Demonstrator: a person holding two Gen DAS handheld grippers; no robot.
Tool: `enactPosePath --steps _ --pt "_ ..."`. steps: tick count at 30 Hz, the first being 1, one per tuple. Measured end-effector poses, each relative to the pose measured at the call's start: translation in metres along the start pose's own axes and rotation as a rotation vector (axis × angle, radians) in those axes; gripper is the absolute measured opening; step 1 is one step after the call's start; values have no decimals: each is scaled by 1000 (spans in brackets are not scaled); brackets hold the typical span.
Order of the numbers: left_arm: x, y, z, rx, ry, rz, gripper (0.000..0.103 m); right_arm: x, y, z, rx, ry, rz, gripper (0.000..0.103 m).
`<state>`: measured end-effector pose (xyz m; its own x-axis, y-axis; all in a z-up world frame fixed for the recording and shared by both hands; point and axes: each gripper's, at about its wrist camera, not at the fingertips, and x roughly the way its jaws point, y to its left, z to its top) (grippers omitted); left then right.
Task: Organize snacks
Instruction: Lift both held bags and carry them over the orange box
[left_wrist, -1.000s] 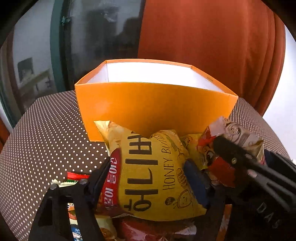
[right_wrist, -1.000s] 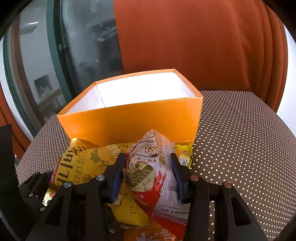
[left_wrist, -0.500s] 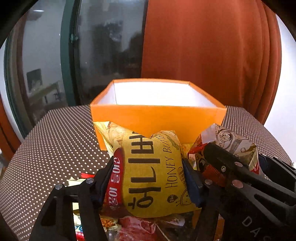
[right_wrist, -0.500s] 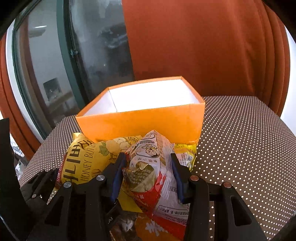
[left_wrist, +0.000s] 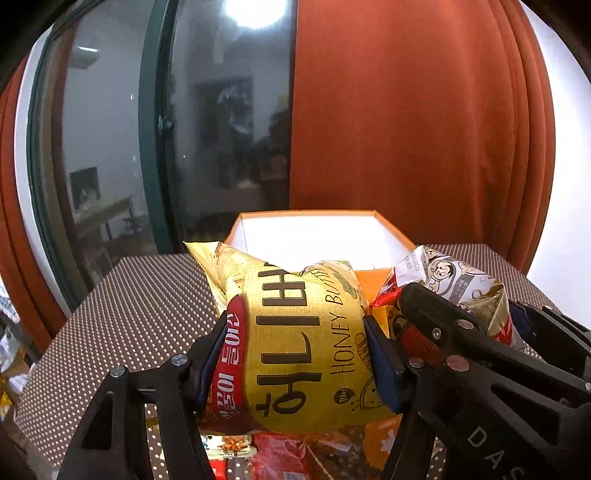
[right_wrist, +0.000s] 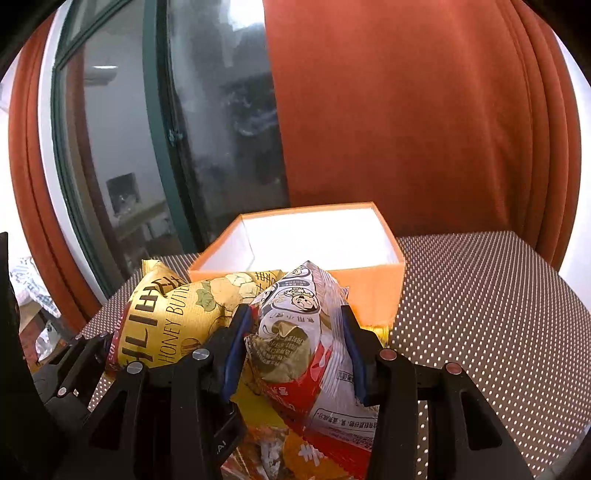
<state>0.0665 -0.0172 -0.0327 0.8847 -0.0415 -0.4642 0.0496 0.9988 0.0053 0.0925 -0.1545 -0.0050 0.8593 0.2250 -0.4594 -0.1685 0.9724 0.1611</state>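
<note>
My left gripper (left_wrist: 295, 350) is shut on a yellow Honey Butter chip bag (left_wrist: 303, 343), squeezed between both pads and held above the table. My right gripper (right_wrist: 295, 343) is shut on a white and red snack bag (right_wrist: 299, 339) with a cartoon face. The same snack bag (left_wrist: 454, 284) shows at the right of the left wrist view, and the yellow bag (right_wrist: 166, 321) at the left of the right wrist view. An open orange box (right_wrist: 317, 240) with a white inside stands just beyond both bags; the orange box (left_wrist: 317, 232) looks empty.
More snack packets (left_wrist: 295, 454) lie on the brown polka-dot table (right_wrist: 480, 314) under the grippers. A dark window (left_wrist: 166, 147) and a rust-red curtain (left_wrist: 406, 129) rise behind the box. The table's right side is bare cloth.
Both grippers have risen with their bags, so the orange box now sits lower and farther in view. The left jaws squeezed the yellow bag a little tighter early on.
</note>
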Motion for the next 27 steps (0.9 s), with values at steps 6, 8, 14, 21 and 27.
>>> enactPosePath --steps 6,8,14,21,27 --pt "-11 -7 19 13 -43 10 68 -7 -1 13 -16 -41 13 49" --pt "-11 -10 25 14 -59 13 68 -6 -2 18 -17 -56 16 49" --pt "4 -15 38 25 -65 20 68 6 -4 29 -15 -69 21 49" --pt "31 -10 56 32 -76 30 68 30 -7 48 -1 -89 29 48" --pt "55 -10 71 26 -86 39 68 54 -9 64 7 -105 34 48"
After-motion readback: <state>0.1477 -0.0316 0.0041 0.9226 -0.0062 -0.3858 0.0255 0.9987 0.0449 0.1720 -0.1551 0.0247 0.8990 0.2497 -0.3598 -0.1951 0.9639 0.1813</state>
